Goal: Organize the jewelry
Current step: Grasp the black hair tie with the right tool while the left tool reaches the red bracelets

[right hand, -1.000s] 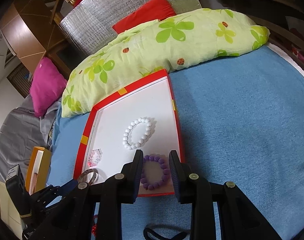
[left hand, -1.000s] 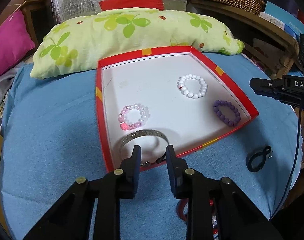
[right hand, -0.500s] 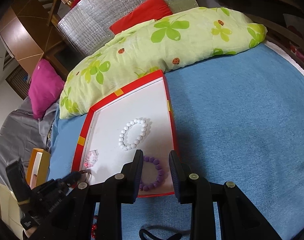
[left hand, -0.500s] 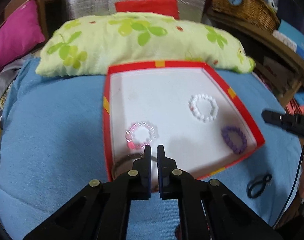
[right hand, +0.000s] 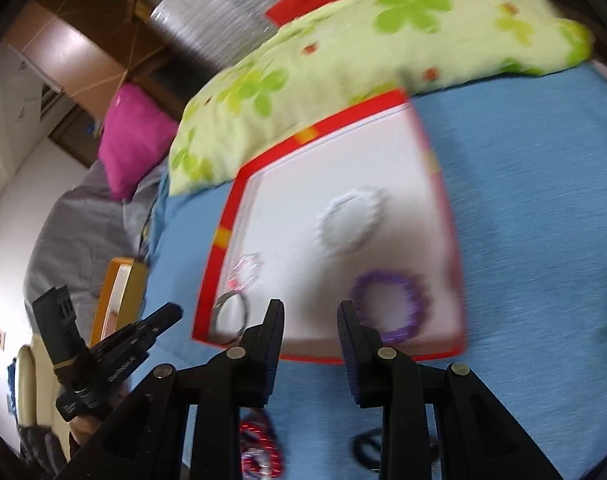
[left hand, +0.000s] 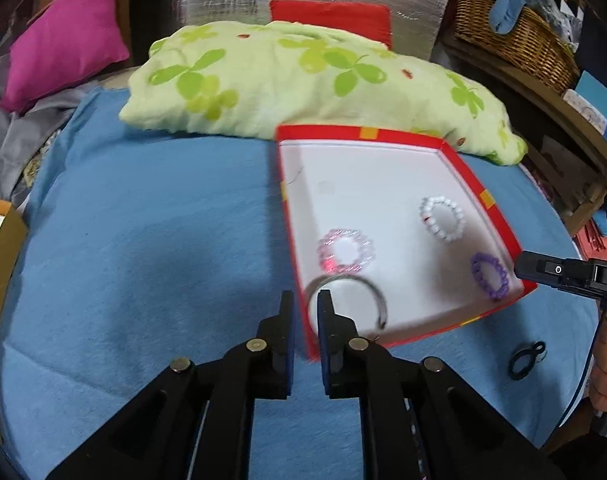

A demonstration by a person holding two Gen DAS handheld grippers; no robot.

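Note:
A red-rimmed white tray (left hand: 490, 219) (right hand: 219, 236) lies on the blue cloth. In it are a pink bead bracelet (left hand: 345, 250) (right hand: 247, 267), a white bead bracelet (left hand: 441, 219) (right hand: 353, 220), a purple bead bracelet (left hand: 489, 275) (right hand: 389, 304) and a silver bangle (left hand: 377, 294) (right hand: 231, 314). My left gripper (left hand: 304, 312) is nearly shut and empty at the tray's near left corner. My right gripper (right hand: 309, 322) is open and empty over the tray's near edge. A black hair tie (left hand: 526, 359) (right hand: 369, 446) and red-white bracelets (right hand: 261, 446) lie on the cloth.
A green leaf-print pillow (left hand: 303, 80) lies behind the tray, with a magenta cushion (left hand: 63, 52) at left and a wicker basket (left hand: 515, 44) at back right. An orange box (right hand: 119, 300) sits off the cloth's left edge.
My left gripper closed its jaws, drew back from the bangle and swung left, so the tray now sits to the right. My right gripper moved nearer the tray's near edge.

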